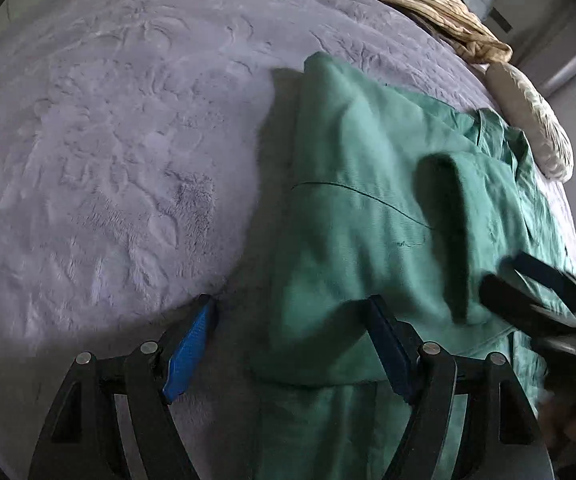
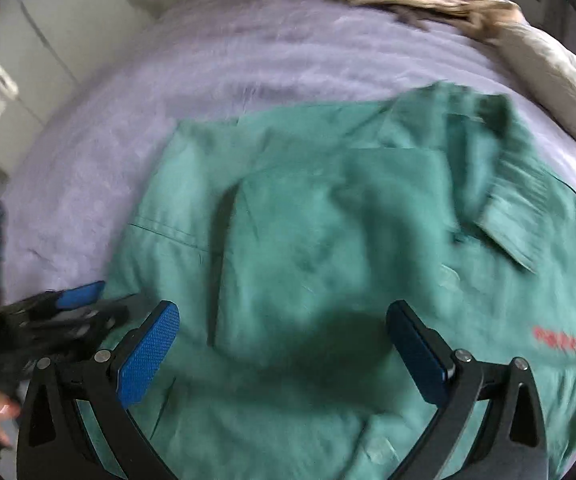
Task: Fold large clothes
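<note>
green cotton shirt (image 2: 328, 240), collared, partly folded, lies flat on bed under fuzzy lilac blanket (image 1: 108, 140); sleeve doubled over its middle, small red print near one edge

left tool (image 1: 292, 344) released, blue-padded jaws wide, nothing between, poised over shirt's edge where it meets blanket

right tool (image 2: 284, 348) released too, jaws spread above shirt's middle, holding nothing

crumpled beige garment (image 1: 428, 4) and pale pillow (image 1: 536, 124) at far edge of bed, apart from shirt

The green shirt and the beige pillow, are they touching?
Cannot tell. In the left wrist view the green shirt reaches right up beside the beige pillow, with neither contact nor gap plain.
</note>
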